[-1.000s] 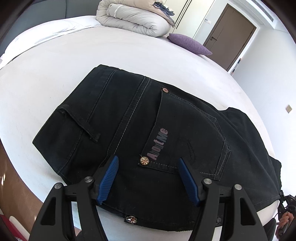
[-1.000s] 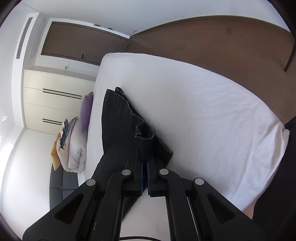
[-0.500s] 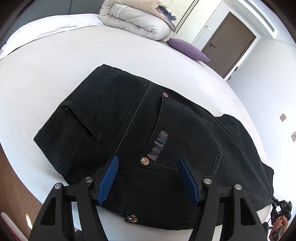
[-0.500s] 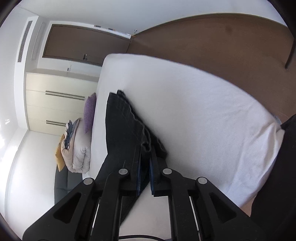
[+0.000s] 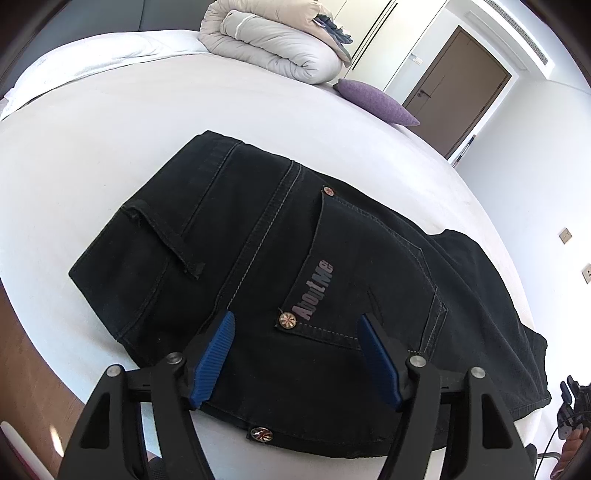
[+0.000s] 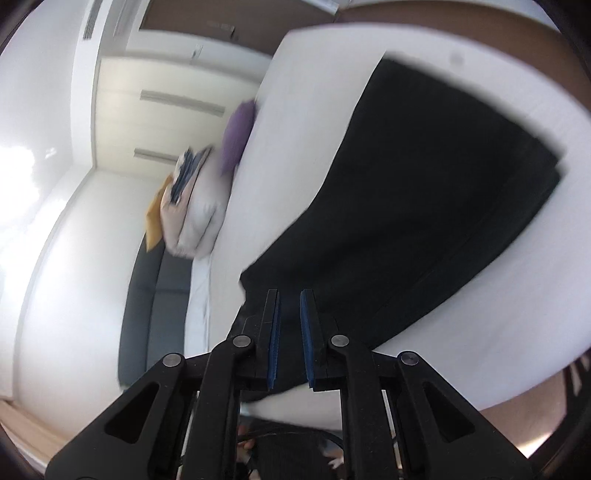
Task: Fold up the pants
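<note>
Lying flat on the white bed (image 5: pixel 92 155), black pants (image 5: pixel 295 266) folded over, waistband end nearest the left wrist camera, back pocket up with pale "AboutMe" lettering (image 5: pixel 314 288) along its edge and metal rivets (image 5: pixel 287 319) at its corners. Reaching toward the far right edge of the mattress, the leg end, doubled in layers. Hovering over the waistband, left gripper (image 5: pixel 295 332), jaws spread wide, blue pads (image 5: pixel 214 354) apart on either side of the pocket corner, gripping nothing; cannot tell whether the tips touch the cloth. Seen from the right wrist view, heavily motion-blurred: same pants (image 6: pixel 424 206) as a broad dark shape across the mattress (image 6: pixel 314 110), hem end toward the upper right. Parting just now, right gripper (image 6: pixel 290 295), jaws at a narrow gap with blue pads (image 6: pixel 306 332) facing each other, no fabric caught between them, dark cloth only behind the tips. Resting at the head of the bed, rolled pale duvet (image 5: pixel 273 40) with some folded blue cloth (image 5: pixel 334 31) on top, and just beside it a purple cushion (image 5: pixel 376 101). Beyond, a brown door (image 5: pixel 458 88) and cream wardrobe fronts (image 6: pixel 166 103). Showing at the lower left of the left view, brown wooden floor (image 5: pixel 22 362); at its lower right rim, part of the other gripper's black frame with a bit of a hand (image 5: pixel 574 437).
</note>
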`<state>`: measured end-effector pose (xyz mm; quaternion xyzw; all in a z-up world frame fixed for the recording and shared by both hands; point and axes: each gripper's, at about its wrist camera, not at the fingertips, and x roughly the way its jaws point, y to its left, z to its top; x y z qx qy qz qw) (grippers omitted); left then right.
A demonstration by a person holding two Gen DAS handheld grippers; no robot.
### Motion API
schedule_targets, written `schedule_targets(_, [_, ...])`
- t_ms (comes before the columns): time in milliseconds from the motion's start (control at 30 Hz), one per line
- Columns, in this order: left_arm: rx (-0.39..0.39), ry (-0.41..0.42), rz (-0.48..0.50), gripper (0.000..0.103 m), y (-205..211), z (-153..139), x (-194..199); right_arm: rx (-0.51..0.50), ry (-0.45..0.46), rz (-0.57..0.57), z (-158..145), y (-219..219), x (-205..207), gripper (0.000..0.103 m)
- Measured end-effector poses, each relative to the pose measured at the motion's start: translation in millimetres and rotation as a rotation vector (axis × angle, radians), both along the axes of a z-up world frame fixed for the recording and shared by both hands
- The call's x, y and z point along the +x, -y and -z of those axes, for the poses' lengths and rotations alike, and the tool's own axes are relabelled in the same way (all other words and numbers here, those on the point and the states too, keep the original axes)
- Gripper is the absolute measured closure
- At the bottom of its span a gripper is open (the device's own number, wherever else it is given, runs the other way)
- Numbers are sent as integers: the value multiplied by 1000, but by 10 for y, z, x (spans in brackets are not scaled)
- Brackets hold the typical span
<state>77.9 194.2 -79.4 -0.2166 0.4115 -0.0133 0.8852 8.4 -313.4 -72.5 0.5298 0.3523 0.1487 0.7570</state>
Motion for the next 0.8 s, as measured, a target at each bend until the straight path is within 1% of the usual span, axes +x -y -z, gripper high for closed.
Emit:
schedule_targets(67, [-6, 2, -1, 32, -4, 2, -5, -32, -15, -126, 9, -464, 314, 92])
schedule_targets(167, [-2, 2, -1, 32, 9, 6, 2, -77, -3, -252, 10, -957, 690, 92])
schedule_targets(200, [-3, 1, -1, 32, 8, 8, 3, -110, -24, -270, 70, -1083, 784, 92])
schedule_targets(233, [0, 0, -1, 32, 8, 6, 4, -136, -63, -280, 169, -1178, 863, 92])
schedule_targets(267, [0, 0, 0, 32, 12, 10, 7, -145, -105, -301, 324, -1244, 906, 92])
schedule_targets(300, [-4, 3, -1, 32, 8, 5, 3, -167, -165, -304, 505, -1269, 901, 92])
schedule_targets(333, [-9, 7, -4, 32, 4, 2, -1, -170, -202, -289, 647, -1233, 898, 102])
schedule_targets(400, [-21, 11, -14, 33, -16, -8, -7, -115, -167, -261, 799, -1095, 747, 103])
schedule_targets(467, [-12, 14, -39, 34, -9, -65, -28, -124, -127, -239, 846, -970, 594, 103])
schedule_targets(500, [-8, 18, -55, 34, 6, -111, -44, -127, -123, -240, 887, -950, 530, 103])
schedule_targets(567, [-29, 55, -59, 34, 63, -253, -77, -143, -134, -249, 830, -917, 480, 103])
schedule_targets(600, [-42, 90, -46, 34, 119, -365, -82, -155, -130, -263, 744, -924, 483, 98])
schedule_targets(667, [-47, 135, -5, 32, 247, -549, -15, -170, -83, -287, 551, -967, 552, 98])
schedule_targets(700, [-51, 150, 24, 29, 337, -620, 61, -177, -56, -307, 324, -1109, 623, 98])
schedule_targets(733, [-55, 156, 50, 28, 421, -652, 139, -180, -30, -329, 183, -1175, 659, 98])
schedule_targets(800, [-56, 153, 101, 28, 620, -645, 328, -169, 10, -373, 32, -1329, 935, 98])
